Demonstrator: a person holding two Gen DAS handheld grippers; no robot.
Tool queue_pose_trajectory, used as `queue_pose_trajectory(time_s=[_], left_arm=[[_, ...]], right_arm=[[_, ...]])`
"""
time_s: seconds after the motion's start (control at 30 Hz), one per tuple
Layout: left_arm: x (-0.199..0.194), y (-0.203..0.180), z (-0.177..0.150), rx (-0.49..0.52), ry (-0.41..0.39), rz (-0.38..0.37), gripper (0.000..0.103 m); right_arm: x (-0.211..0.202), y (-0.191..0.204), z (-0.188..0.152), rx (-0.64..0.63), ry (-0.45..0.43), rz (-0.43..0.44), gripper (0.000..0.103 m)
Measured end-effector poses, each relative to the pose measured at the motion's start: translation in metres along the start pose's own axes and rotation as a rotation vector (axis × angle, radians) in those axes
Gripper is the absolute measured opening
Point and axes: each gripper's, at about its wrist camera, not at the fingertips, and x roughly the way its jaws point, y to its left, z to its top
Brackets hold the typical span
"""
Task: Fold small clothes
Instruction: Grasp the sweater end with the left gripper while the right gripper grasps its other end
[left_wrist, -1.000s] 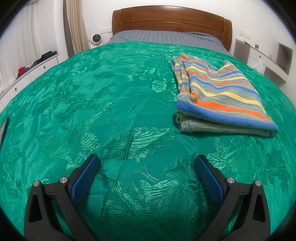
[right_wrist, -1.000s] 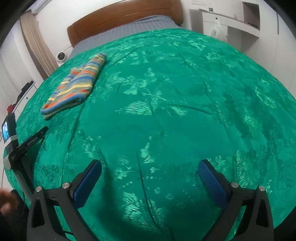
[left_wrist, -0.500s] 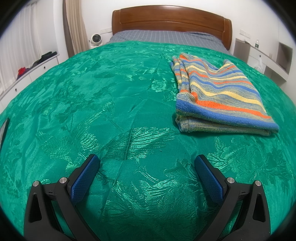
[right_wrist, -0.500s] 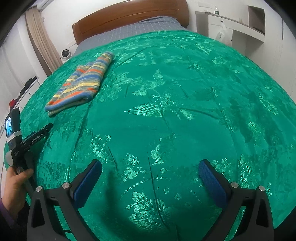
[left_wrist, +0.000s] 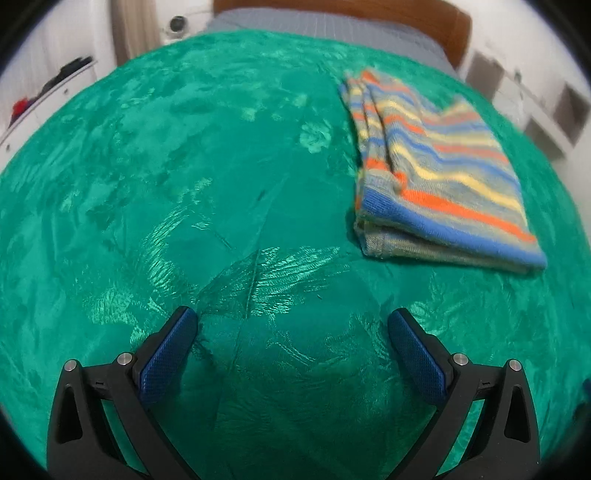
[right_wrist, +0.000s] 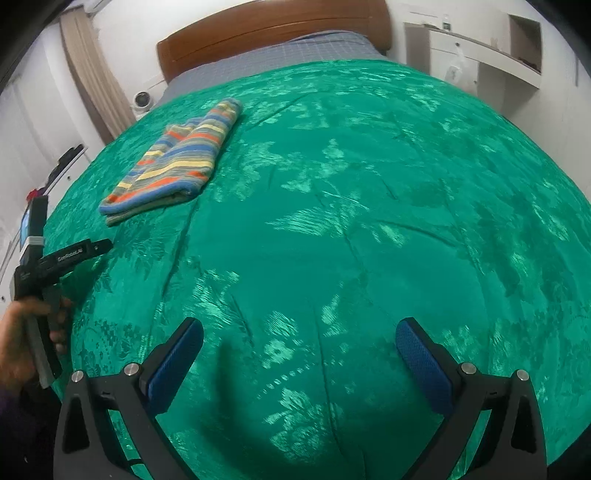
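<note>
Folded multicoloured striped knit garment (left_wrist: 436, 177) toward headboard edge of green brocade bed (left_wrist: 184, 184). Left tongs (left_wrist: 291, 354) and right tongs (right_wrist: 299, 363) wide, empty; left view newly tilted, withdrawing—fold apparently complete.

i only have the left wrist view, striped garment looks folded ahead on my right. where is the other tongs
Observer: The right tongs hang open over bare green bedspread, well to the right of the striped garment, holding nothing.
Operator: anything else on that side of the bed
Observer: No, in the right wrist view that whole side shows only bedspread; the garment is the only piece of clothing on it.
Operator: is my own tongs visible from there
Observer: Yes, its black body shows at the left edge, gripped by a hand near the bed's edge, short of the garment.
</note>
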Motion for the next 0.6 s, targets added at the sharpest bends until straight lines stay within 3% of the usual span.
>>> queue_pose_trajectory(time_s=[0.07,0.13,0.2,0.3,0.37,0.47,0.53,0.6], left_arm=[[-0.015,0.006,0.012,-0.001,0.019,-0.101,0.098],[-0.041,0.021,0.032,-0.059,-0.071,-0.255,0.099],[-0.057,0.024,0.064,-0.060,-0.137,-0.332,0.102],[-0.030,0.003,0.117,0.016,-0.065,-0.430,0.102],[0.000,-0.010,0.137,0.046,-0.004,-0.411,0.101],[0.045,-0.017,0.157,0.037,0.070,-0.337,0.099],[0.063,-0.016,0.163,0.008,0.117,-0.347,0.098],[0.073,-0.015,0.164,-0.001,0.143,-0.366,0.098]], right_arm=[[-0.001,-0.001,0.013,-0.014,-0.008,0.048,0.103],[-0.003,-0.003,0.032,-0.039,-0.036,0.083,0.102],[0.003,-0.003,0.066,-0.064,-0.058,0.119,0.102],[0.025,0.006,0.125,-0.049,-0.065,0.260,0.102],[0.057,0.017,0.167,-0.014,-0.035,0.406,0.102],[0.112,0.042,0.209,-0.034,0.051,0.488,0.097],[0.145,0.054,0.222,-0.034,0.109,0.515,0.083],[0.181,0.063,0.230,-0.023,0.183,0.525,0.080]])
